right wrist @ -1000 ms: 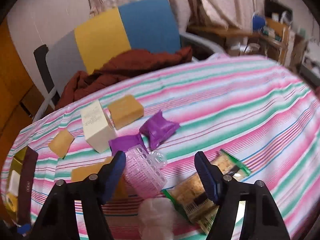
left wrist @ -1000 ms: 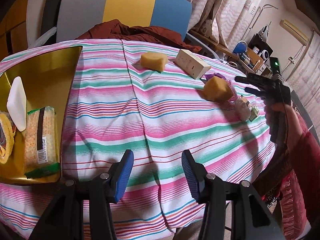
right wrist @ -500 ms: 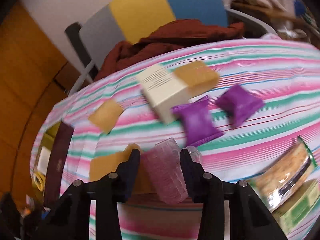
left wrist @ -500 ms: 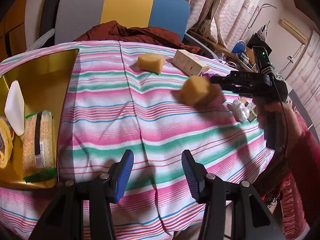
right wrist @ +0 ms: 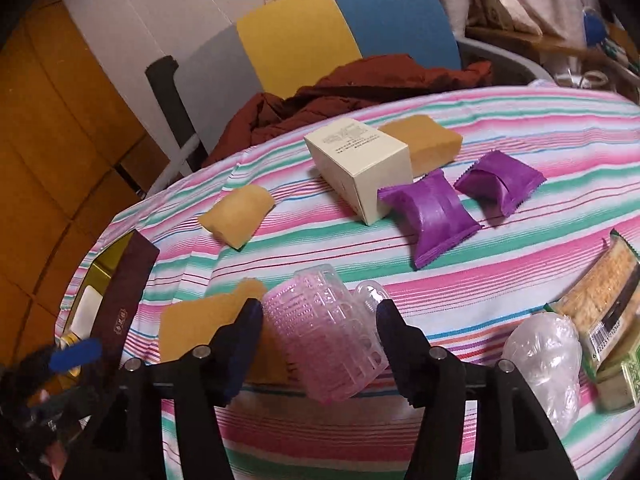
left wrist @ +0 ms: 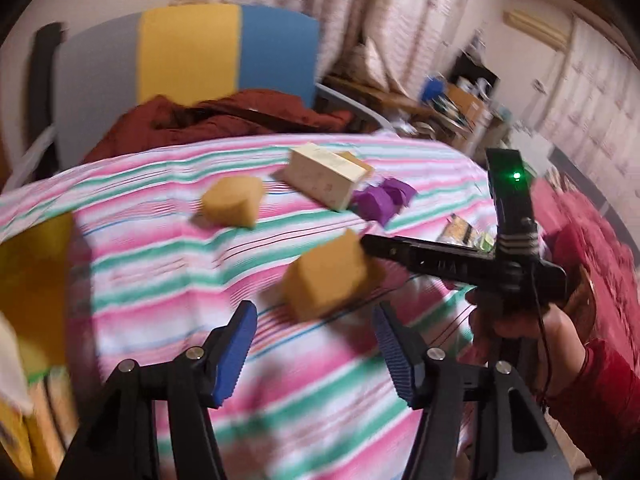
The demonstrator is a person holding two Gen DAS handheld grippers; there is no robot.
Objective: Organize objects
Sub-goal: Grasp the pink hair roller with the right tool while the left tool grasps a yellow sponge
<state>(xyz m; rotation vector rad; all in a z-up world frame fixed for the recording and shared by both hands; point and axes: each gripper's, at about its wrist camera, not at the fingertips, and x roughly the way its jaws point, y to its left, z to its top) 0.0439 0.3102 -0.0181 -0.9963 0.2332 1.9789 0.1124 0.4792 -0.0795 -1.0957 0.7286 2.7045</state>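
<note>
My right gripper (right wrist: 318, 334) is shut on a pink clear plastic container (right wrist: 326, 332) and holds it just above the striped cloth. My left gripper (left wrist: 314, 344) is open and empty, above the cloth. A tan sponge block (left wrist: 326, 276) lies just beyond it, next to the right gripper's black body (left wrist: 460, 264). On the cloth lie more tan sponges (right wrist: 238, 214), a cream box (right wrist: 360, 164) and two purple packets (right wrist: 432, 216). A gold tray (left wrist: 32, 276) is at the left, blurred.
Cracker packs (right wrist: 604, 296) and a crumpled clear wrapper (right wrist: 548, 356) lie at the right of the right wrist view. A dark brown box (right wrist: 126, 288) stands on the tray's edge. A chair with a rust-red garment (right wrist: 360, 84) stands behind the table.
My right gripper closed on the pink container and lifted it slightly. My left gripper swung right and forward, toward the tan sponge and the right gripper; its view is blurred.
</note>
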